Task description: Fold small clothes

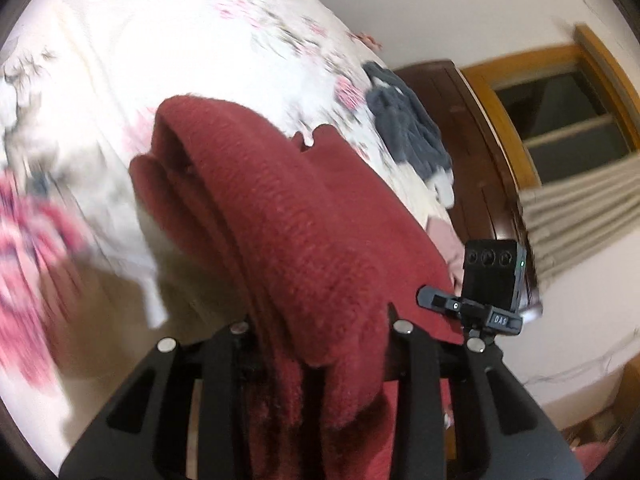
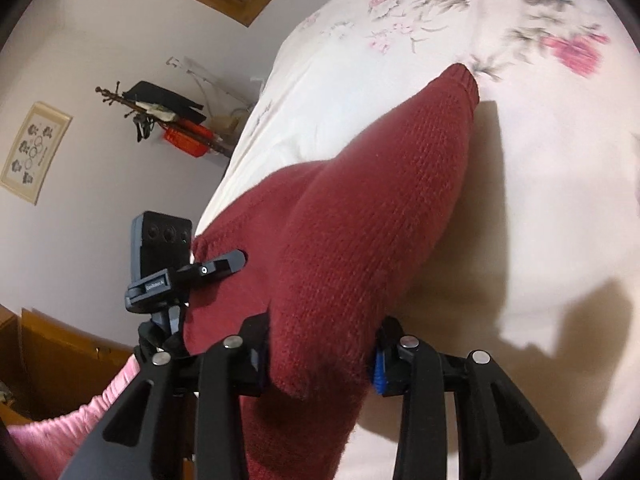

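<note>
Floral bedspread [image 1: 120, 40]; clamp label [image 1: 500, 320] "DAS"

Left hand-held gripper [image 1: 320, 354]: both black fingers closed in on a thick bunch of the red knit garment [image 1: 280, 208], fabric spilling over and hiding the tips. Right hand-held gripper [image 2: 320, 360]: fingers clamped on the same garment, blue pad [image 2: 379, 372] visible on the right finger, knit bulging out between them. Both held raised above the bed.
</note>
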Available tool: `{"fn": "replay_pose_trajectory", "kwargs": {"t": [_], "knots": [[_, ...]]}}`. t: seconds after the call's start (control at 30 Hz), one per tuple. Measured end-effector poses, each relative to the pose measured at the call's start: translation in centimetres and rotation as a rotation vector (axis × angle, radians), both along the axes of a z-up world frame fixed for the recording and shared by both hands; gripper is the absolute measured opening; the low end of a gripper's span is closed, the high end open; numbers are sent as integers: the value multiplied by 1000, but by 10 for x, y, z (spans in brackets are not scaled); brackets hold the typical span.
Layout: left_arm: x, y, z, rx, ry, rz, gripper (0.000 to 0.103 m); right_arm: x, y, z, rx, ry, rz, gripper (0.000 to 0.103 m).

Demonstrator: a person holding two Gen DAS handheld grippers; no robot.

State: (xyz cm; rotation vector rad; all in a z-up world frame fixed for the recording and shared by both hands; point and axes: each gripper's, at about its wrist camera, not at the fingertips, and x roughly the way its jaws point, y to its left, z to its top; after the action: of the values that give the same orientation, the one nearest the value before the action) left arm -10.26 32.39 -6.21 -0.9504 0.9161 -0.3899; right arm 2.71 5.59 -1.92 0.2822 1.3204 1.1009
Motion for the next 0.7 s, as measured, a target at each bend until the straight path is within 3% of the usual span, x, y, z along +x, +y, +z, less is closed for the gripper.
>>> {"fn": "replay_pose_trajectory", "kwargs": {"t": [0.13, 0.23, 0.4, 0.47, 0.6, 0.7], "knots": [[-29, -47, -4, 16, 12, -29, 31, -28, -50, -9, -26, 15, -2, 37], [-41, -67, -23, 35, 46, -37, 32, -47, -75, -32, -72, 27, -21, 39], [-51, -65, -72, -5, 105, 0, 34, -61, -86, -85, -151, 42, -62, 45], [-55, -64, -82, -20, 97, 7, 37, -64, -89, -102, -133, 62, -88, 49], [-58, -63, -83, -39, 114, 14, 40, -64, -95, -110, -94, 98, -114, 50], [-65, -60, -64, 11, 116, 5, 44, -65, -98, -96, -110, 69, -104, 54]]}}
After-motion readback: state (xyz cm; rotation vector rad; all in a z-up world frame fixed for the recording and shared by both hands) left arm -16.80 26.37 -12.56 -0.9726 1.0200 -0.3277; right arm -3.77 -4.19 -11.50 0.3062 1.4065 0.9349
